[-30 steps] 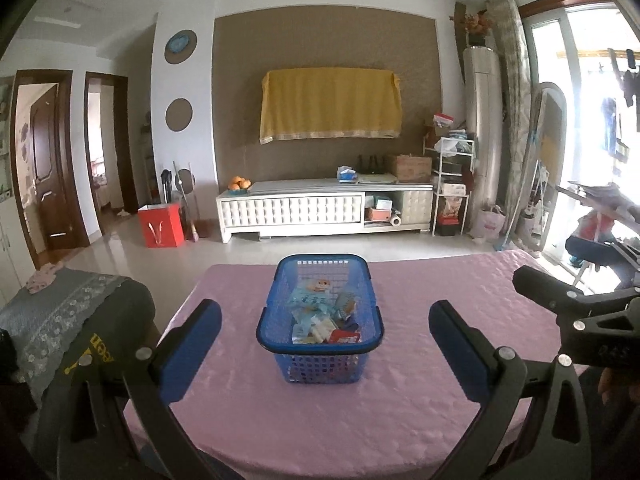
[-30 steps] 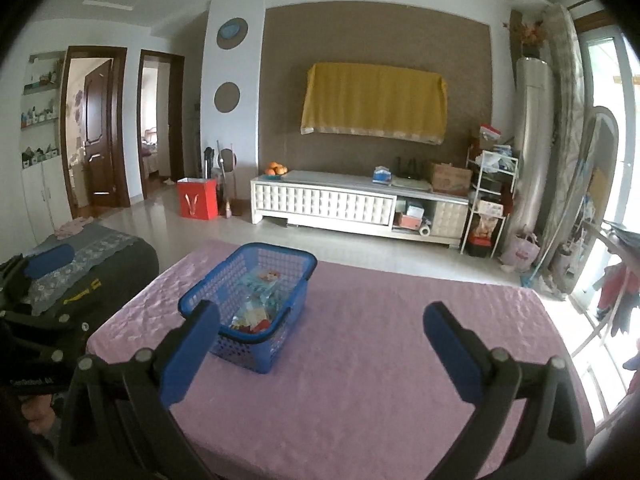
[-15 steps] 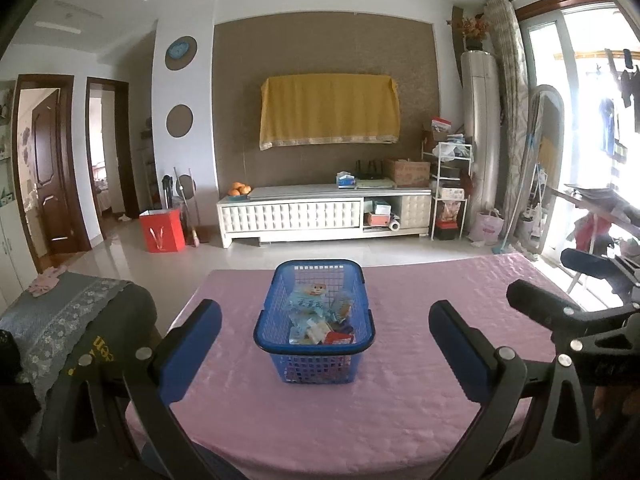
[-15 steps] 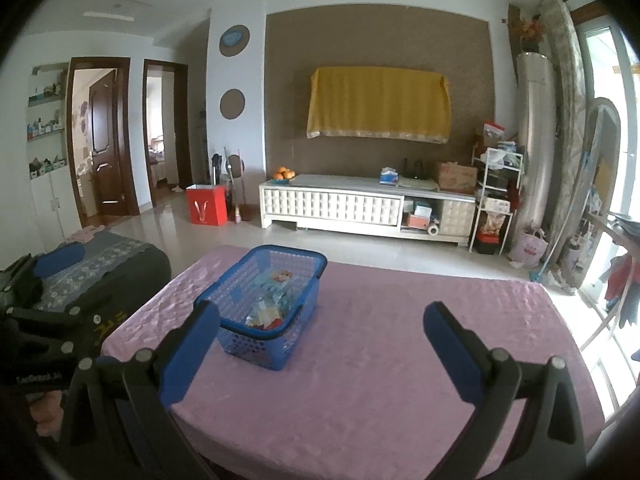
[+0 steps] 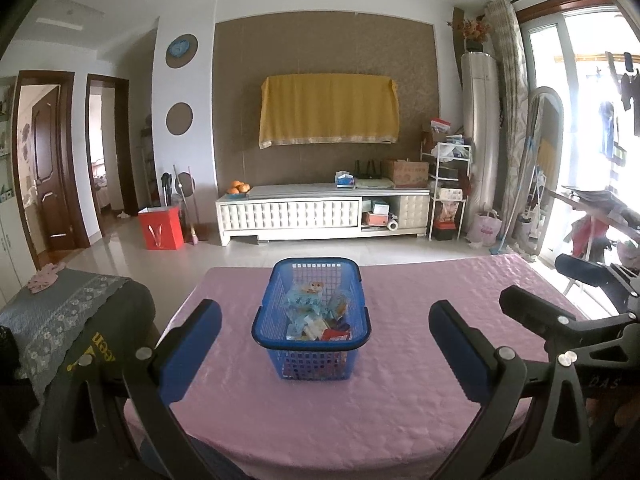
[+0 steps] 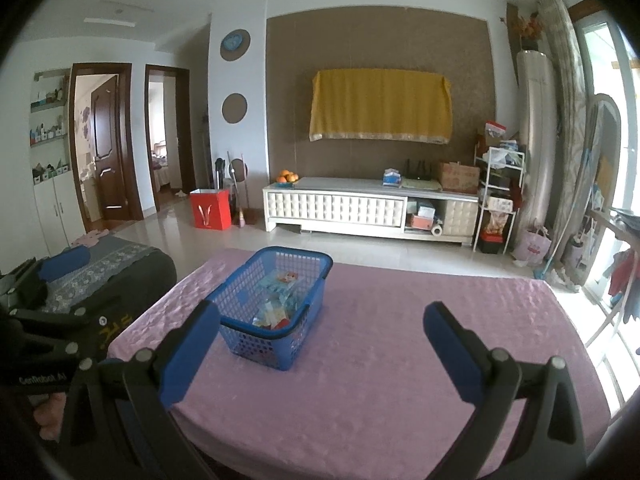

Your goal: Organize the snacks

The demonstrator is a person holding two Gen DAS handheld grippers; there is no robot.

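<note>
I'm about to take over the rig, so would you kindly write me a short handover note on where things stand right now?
Left gripper: open, empty, held above the near table edge, facing the basket.
Right gripper: open, empty, to the right of the left one, basket ahead on its left.
Basket stands on the pink tablecloth, with the snacks piled loosely inside.
Done: nothing visible; no snack lies outside the basket.
Left: the sorting of all the snacks.

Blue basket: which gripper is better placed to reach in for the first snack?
Left, probably. The blue basket sits centred between the open left gripper. For the open right gripper it lies off toward the left finger.
</note>
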